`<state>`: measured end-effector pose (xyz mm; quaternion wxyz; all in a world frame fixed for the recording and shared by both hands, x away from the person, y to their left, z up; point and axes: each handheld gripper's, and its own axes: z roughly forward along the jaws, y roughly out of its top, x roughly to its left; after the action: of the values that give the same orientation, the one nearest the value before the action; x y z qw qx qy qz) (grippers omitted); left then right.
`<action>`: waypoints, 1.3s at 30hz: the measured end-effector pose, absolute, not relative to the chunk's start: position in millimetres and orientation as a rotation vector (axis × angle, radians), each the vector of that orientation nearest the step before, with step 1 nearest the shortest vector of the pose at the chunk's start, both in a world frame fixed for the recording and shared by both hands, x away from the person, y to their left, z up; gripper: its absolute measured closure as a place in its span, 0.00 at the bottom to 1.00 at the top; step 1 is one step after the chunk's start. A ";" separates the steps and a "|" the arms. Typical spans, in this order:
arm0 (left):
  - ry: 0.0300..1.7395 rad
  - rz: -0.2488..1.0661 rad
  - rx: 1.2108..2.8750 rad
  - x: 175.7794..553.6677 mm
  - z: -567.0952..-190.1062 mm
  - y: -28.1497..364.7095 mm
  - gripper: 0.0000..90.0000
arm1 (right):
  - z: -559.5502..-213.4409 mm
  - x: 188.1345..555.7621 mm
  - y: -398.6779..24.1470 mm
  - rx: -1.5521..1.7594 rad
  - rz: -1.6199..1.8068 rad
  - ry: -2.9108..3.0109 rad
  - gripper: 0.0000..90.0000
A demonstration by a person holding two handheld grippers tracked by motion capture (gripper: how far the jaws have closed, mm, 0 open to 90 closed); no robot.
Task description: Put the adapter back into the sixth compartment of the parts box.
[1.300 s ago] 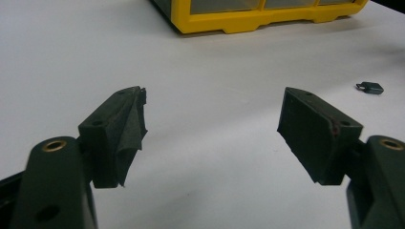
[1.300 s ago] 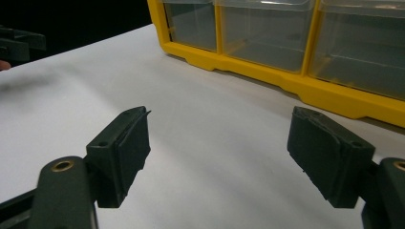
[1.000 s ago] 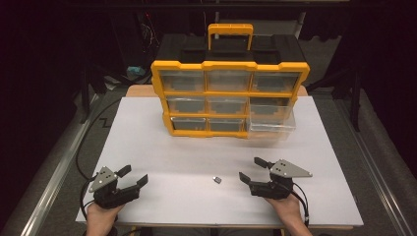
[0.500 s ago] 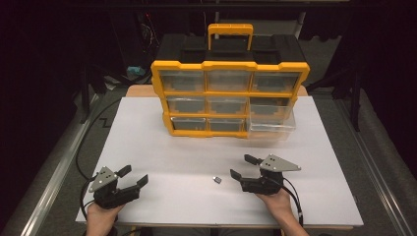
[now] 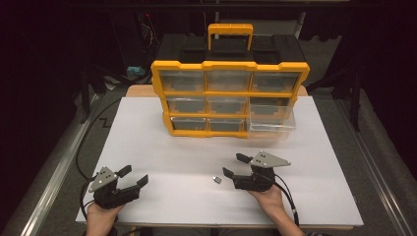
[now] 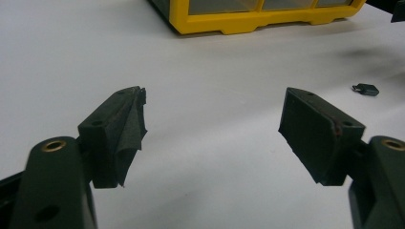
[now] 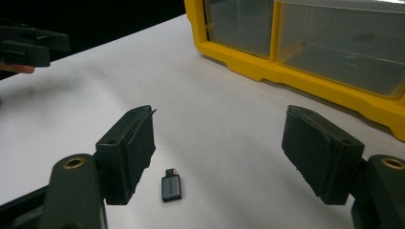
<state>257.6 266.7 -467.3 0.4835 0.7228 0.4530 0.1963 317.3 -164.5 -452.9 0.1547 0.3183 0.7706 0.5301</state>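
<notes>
- Right gripper (image 5: 231, 165) hangs low over the white table (image 5: 147, 147); its jaws are wide apart and have just been closing a little, pinching nothing.
- Small dark adapter (image 7: 171, 187) lies flat on the table between those jaws, near one, touching neither.
- Left gripper (image 5: 133, 176) is spread wide and empty.

Right gripper (image 5: 232, 165) slid toward nine o'clock across the table (image 5: 314, 196) — jaws just narrowing a little, nothing pressed between them — now just beside the small grey adapter (image 5: 216, 180).
</notes>
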 end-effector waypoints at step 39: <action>1.095 0.474 1.752 255.5 -465.7 267.6 0.28 | -438.0 332.2 -113.6 0.879 0.944 2.740 0.61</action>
<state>255.5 267.6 -465.7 0.4888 0.7210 0.4506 0.1952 332.2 -113.6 -438.0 0.0566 0.2899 0.9033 0.3112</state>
